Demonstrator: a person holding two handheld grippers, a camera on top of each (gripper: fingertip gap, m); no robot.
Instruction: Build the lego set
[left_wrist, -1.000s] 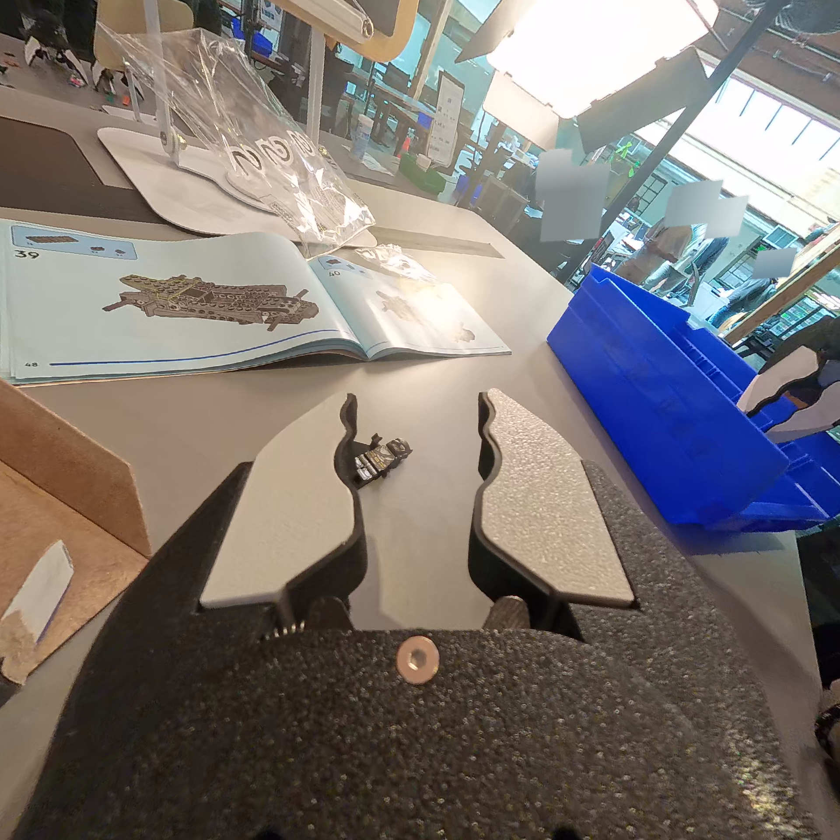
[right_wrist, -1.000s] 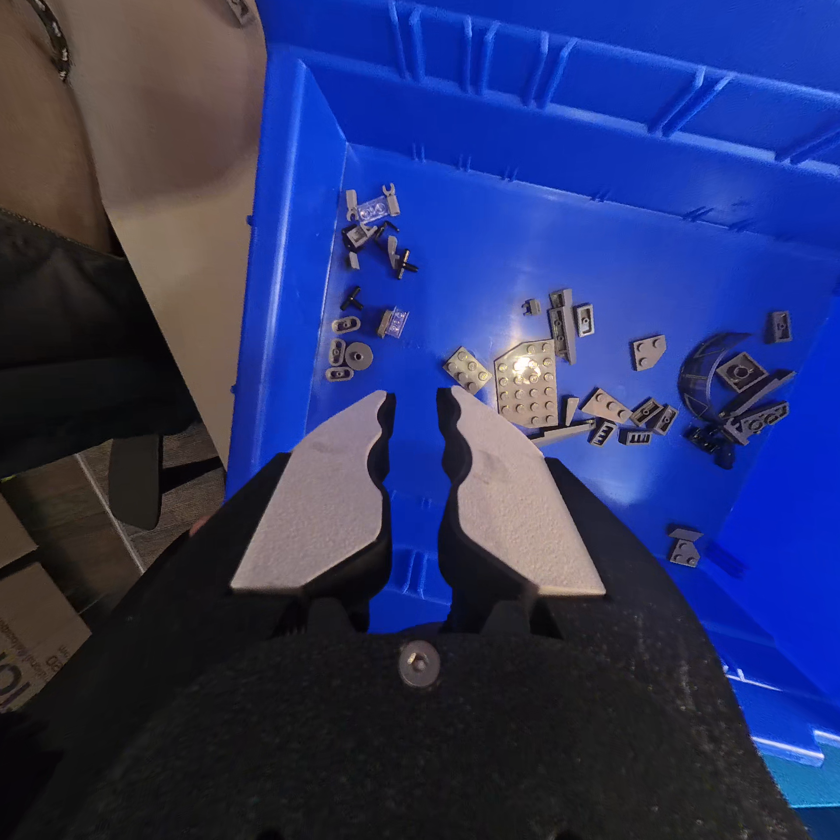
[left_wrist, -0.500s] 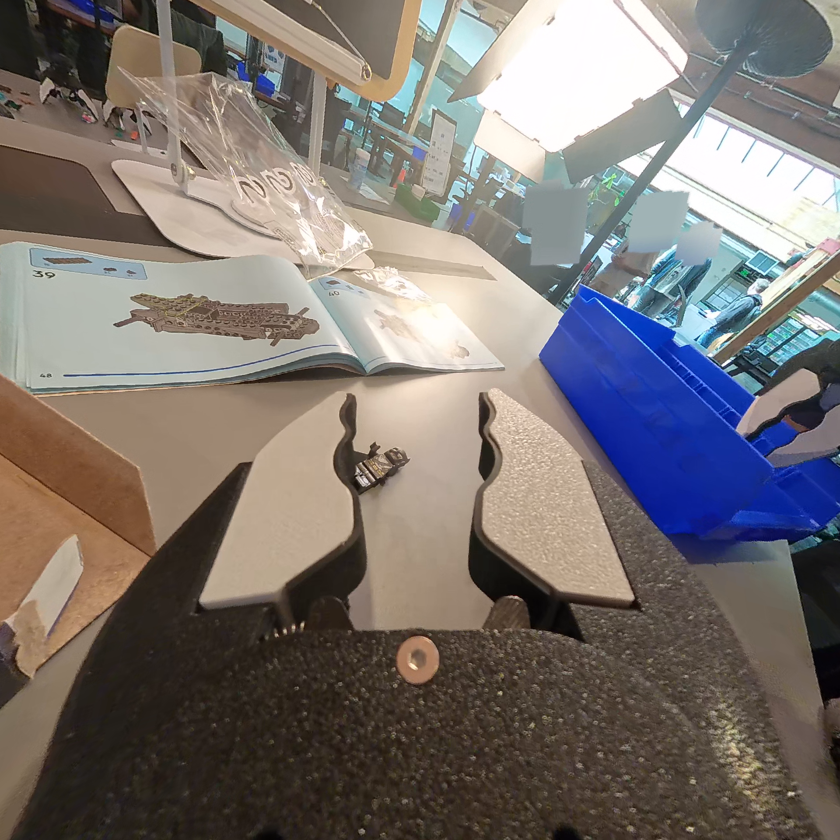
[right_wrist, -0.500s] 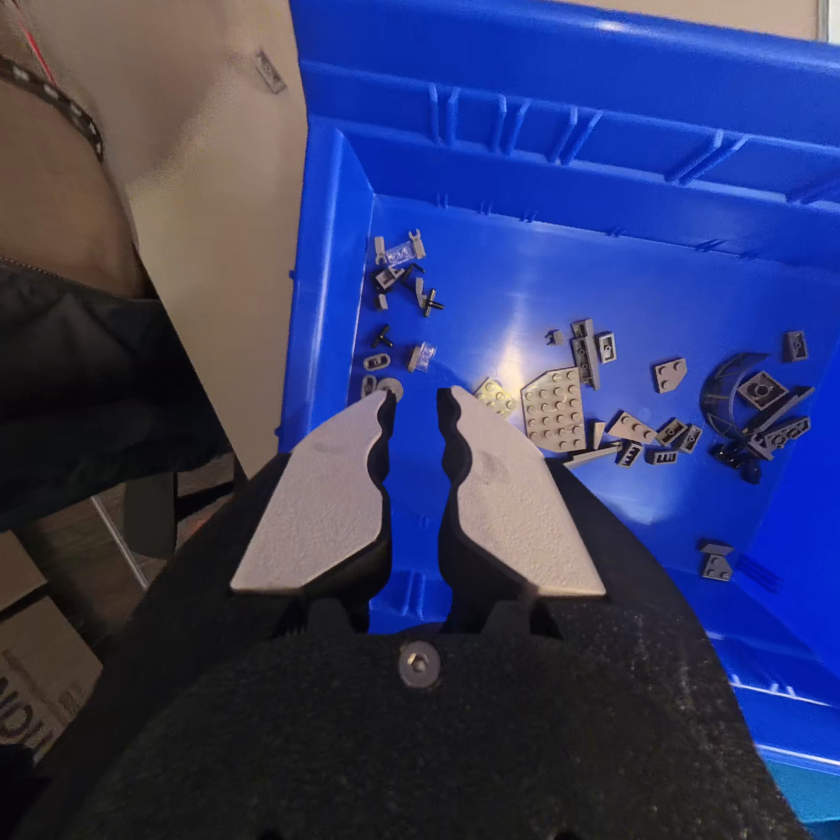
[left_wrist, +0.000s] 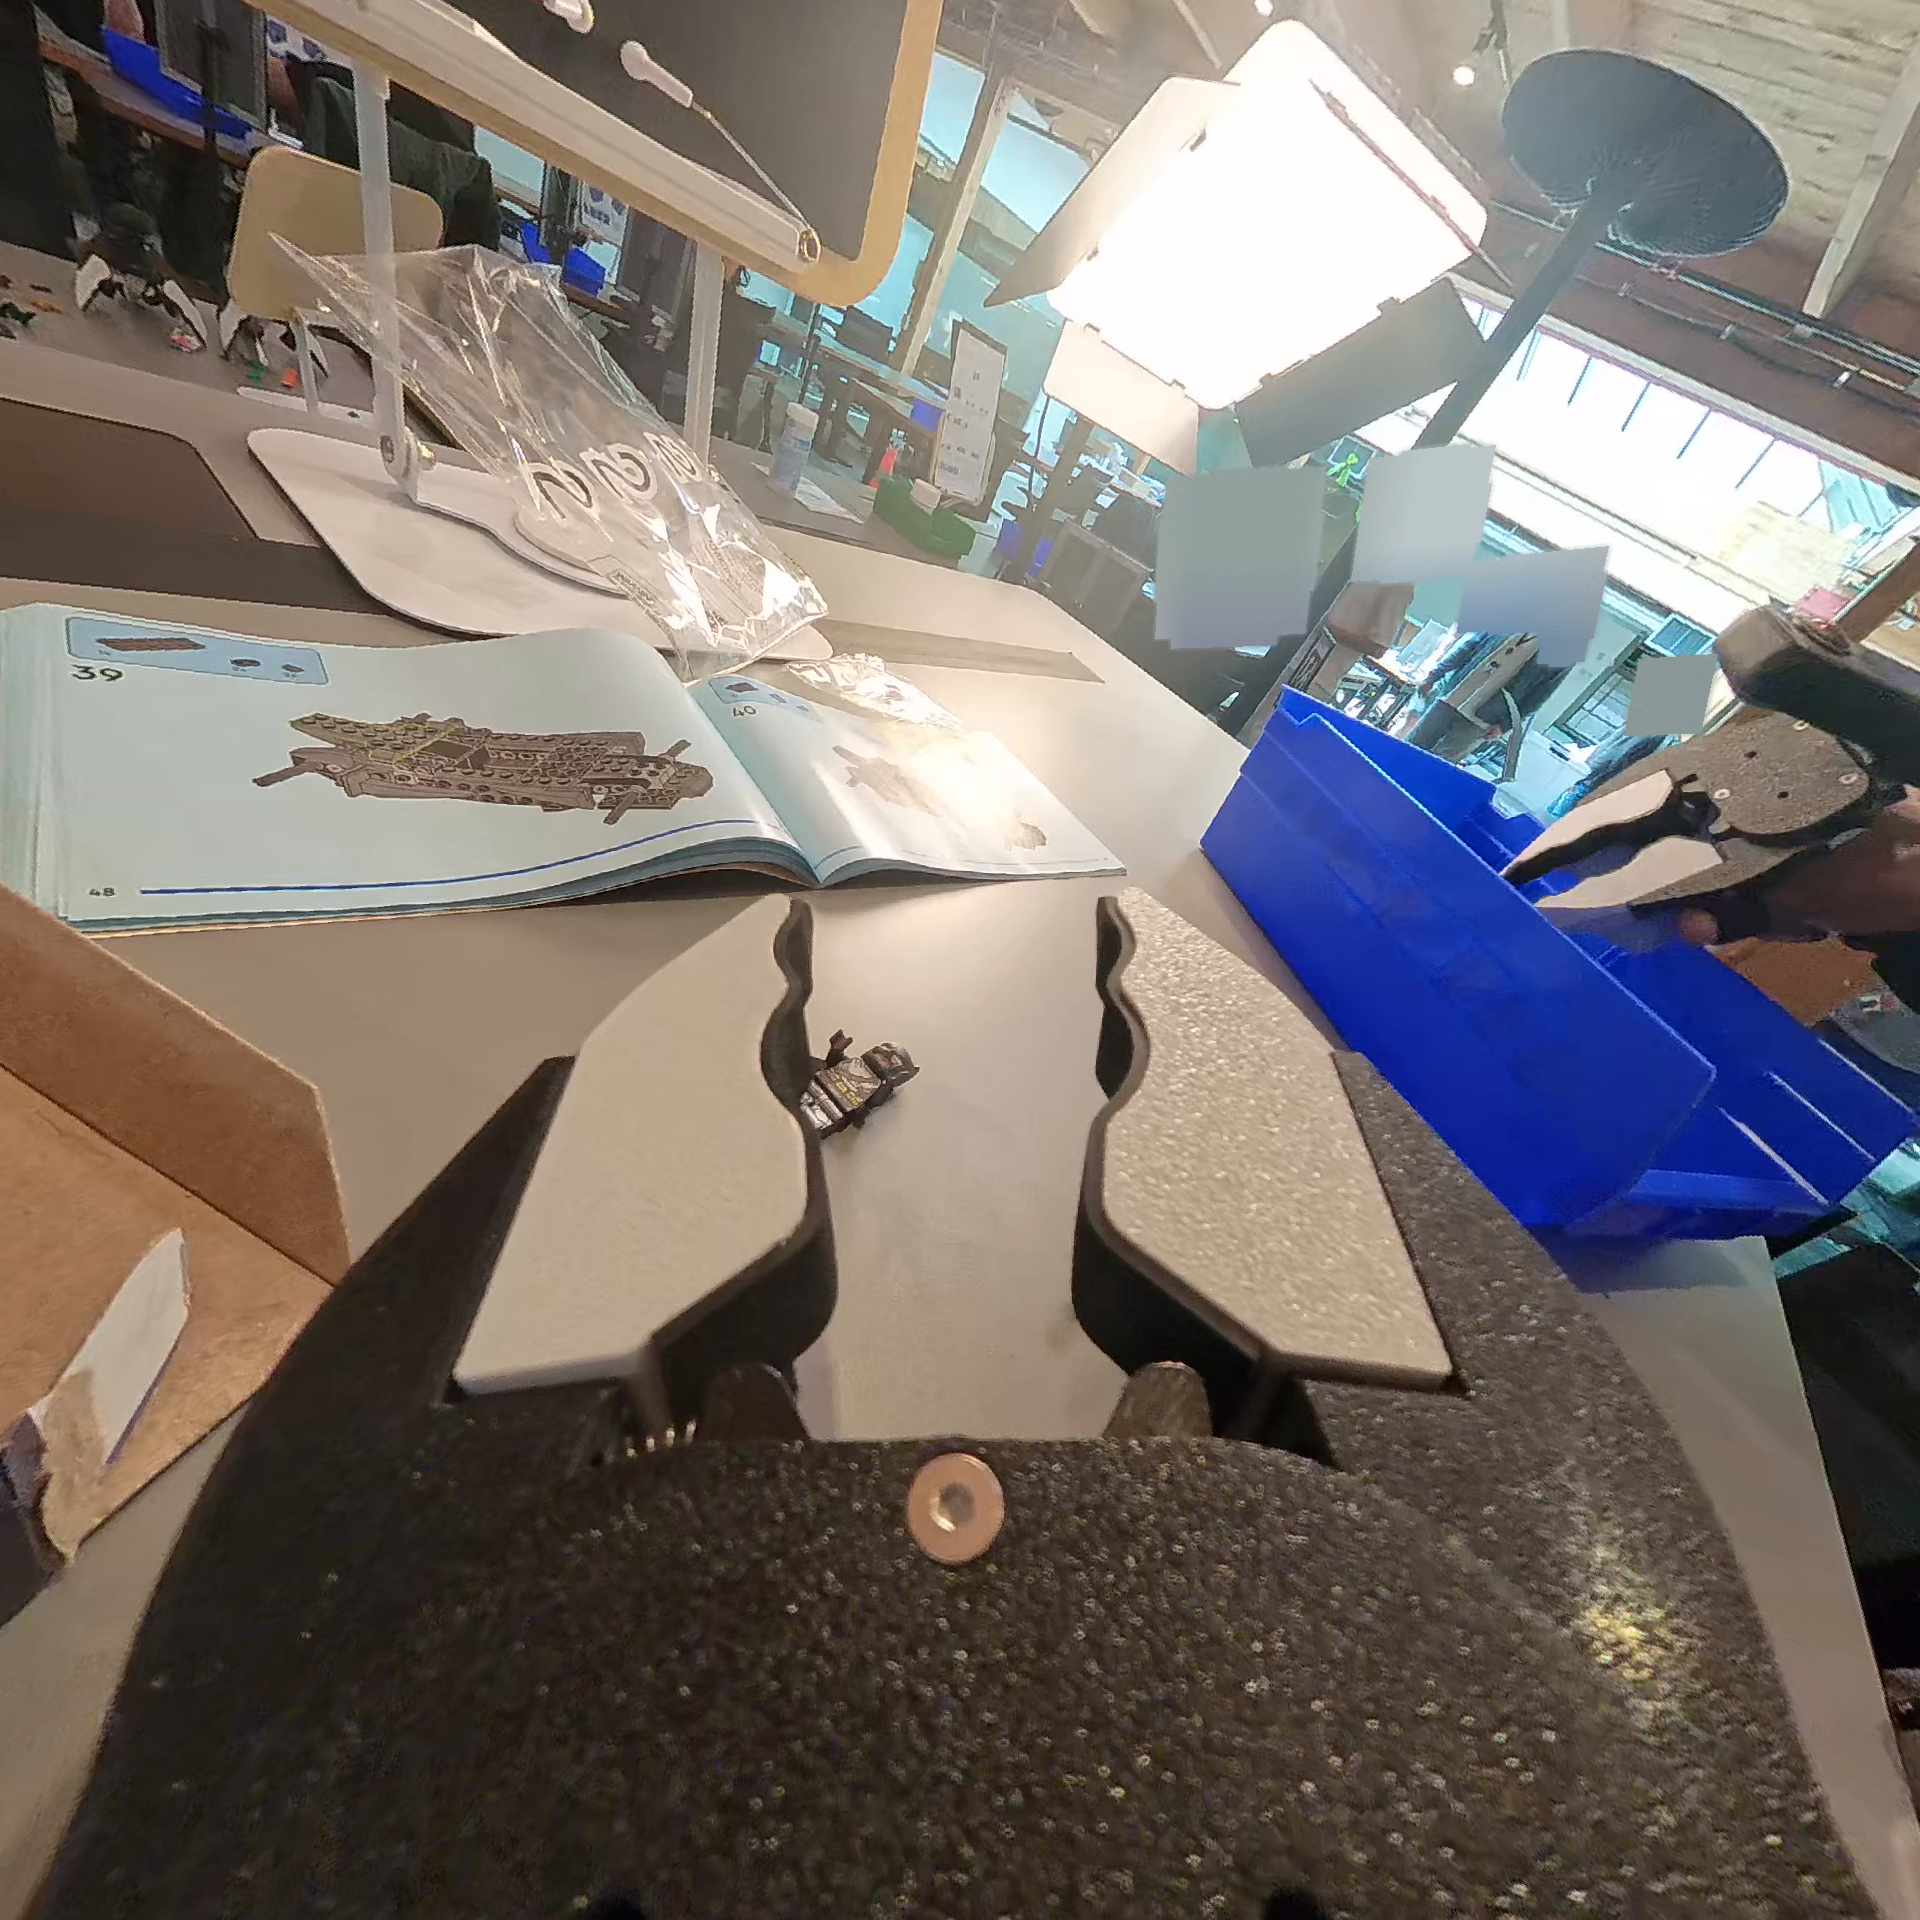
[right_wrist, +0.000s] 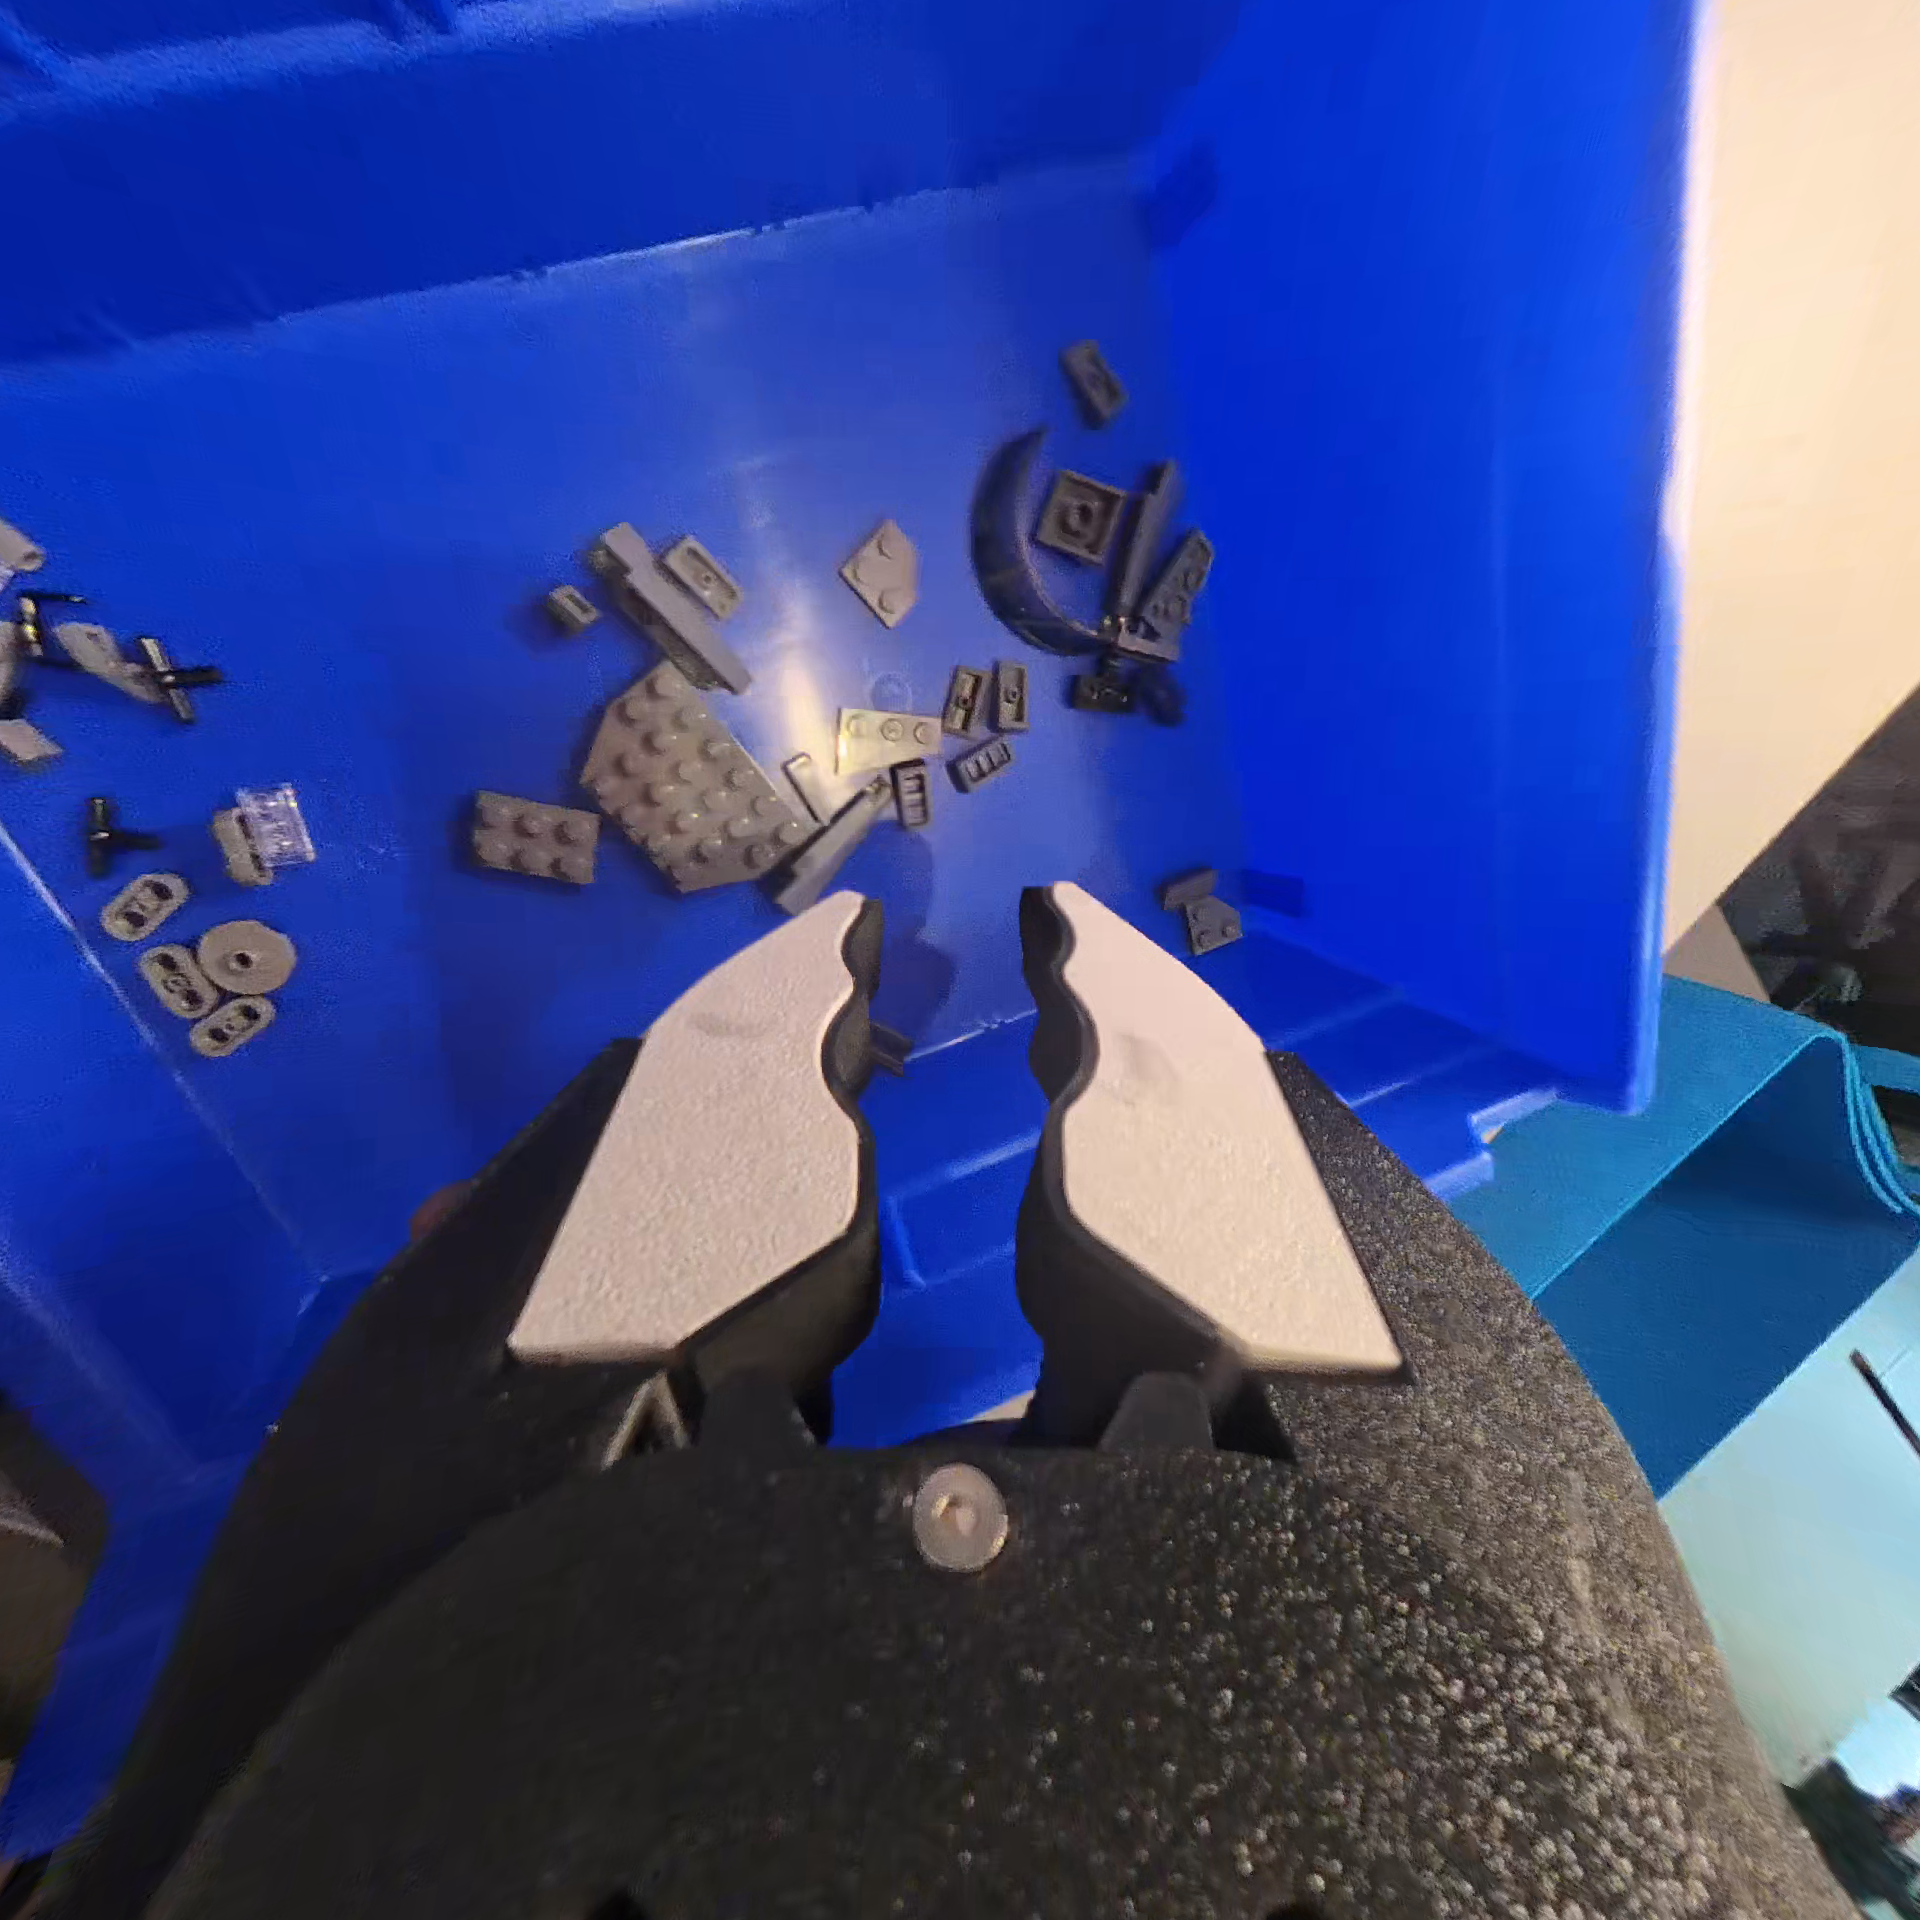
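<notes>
Nearby, the left gripper (left_wrist: 945, 914) hung with jaws wide and empty, a dark minifigure (left_wrist: 858, 1081) on the bench (left_wrist: 935, 1226) beside its left finger (left_wrist: 665, 1164); the right gripper (right_wrist: 951, 904), jaws parted and empty, hovered over grey bricks (right_wrist: 675, 790) in a blue bin (right_wrist: 1403, 520).

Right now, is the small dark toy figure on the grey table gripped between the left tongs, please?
No: the small dark toy figure lies on the grey table between the wide-open left tongs, well apart from the right-hand finger.

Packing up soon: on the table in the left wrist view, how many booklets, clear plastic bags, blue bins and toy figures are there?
Open booklet: 1
Clear plastic bags: 2
Blue bin: 1
Dark toy figure: 1
Total: 5
</notes>
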